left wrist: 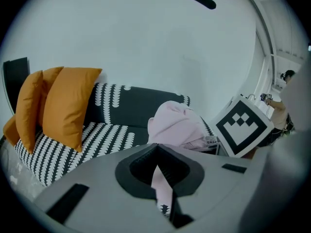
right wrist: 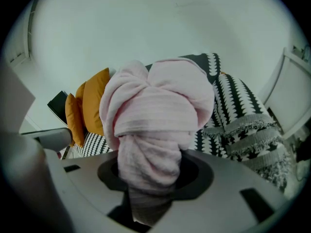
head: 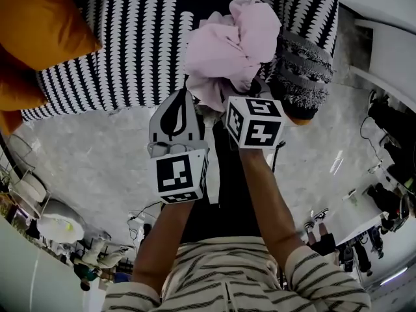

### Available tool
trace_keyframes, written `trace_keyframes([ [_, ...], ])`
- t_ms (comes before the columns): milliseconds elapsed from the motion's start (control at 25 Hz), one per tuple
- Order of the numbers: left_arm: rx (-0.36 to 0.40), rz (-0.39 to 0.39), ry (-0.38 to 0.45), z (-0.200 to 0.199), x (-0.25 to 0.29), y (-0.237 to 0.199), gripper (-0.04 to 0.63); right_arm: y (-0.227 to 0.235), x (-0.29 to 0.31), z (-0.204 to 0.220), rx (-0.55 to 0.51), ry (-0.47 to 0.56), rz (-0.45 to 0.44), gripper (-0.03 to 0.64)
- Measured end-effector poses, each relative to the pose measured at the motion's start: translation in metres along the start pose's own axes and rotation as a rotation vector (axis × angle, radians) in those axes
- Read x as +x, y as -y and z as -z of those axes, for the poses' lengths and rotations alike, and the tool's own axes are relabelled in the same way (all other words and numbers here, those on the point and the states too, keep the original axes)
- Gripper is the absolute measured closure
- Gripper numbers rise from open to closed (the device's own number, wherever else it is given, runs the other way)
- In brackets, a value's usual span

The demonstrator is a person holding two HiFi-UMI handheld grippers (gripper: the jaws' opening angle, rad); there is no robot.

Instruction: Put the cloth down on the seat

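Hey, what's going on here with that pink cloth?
A person holds a bunched pink cloth up with two handheld grippers. The right gripper is clamped on a thick wad of it; the left gripper pinches a thin strip. The cloth is over the black-and-white sofa, not yet laid on its seat. Orange cushions lean at one end.
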State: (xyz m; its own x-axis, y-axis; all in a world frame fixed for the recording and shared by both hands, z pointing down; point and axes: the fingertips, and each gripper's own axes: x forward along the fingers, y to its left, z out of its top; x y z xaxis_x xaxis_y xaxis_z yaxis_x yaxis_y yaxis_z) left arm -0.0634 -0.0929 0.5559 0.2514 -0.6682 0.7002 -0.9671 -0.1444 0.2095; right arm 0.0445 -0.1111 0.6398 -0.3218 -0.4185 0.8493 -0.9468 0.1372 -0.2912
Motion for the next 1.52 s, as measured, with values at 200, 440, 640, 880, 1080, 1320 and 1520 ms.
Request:
trace_keyframes([
  [200,-0.011,0.001,0.007,-0.01,-0.004,-0.007,0.589,-0.008,0.011,0.001,-0.001,-0.033,0.006,0.417],
  [440,-0.022,0.005,0.003,-0.017,-0.009,-0.008,0.589,-0.003,0.016,0.005,0.009,-0.055,0.028,0.417],
  [640,-0.045,0.008,-0.005,-0.011,-0.003,-0.007,0.589,0.007,0.034,0.016,0.017,-0.073,0.04,0.416],
  [880,-0.052,0.023,-0.015,-0.008,-0.003,-0.014,0.589,0.003,0.052,0.028,0.014,-0.105,0.051,0.414],
  [1080,-0.065,0.036,-0.038,-0.009,-0.003,-0.019,0.589,0.001,0.056,0.024,0.009,-0.12,0.067,0.413],
  [1320,-0.057,0.043,-0.055,0.0,0.005,-0.019,0.589,0.005,0.067,0.031,0.008,-0.132,0.063,0.408],
  [1520,-0.06,0.044,-0.055,-0.011,-0.008,-0.033,0.589,-0.015,0.066,0.026,-0.012,-0.148,0.069,0.403],
])
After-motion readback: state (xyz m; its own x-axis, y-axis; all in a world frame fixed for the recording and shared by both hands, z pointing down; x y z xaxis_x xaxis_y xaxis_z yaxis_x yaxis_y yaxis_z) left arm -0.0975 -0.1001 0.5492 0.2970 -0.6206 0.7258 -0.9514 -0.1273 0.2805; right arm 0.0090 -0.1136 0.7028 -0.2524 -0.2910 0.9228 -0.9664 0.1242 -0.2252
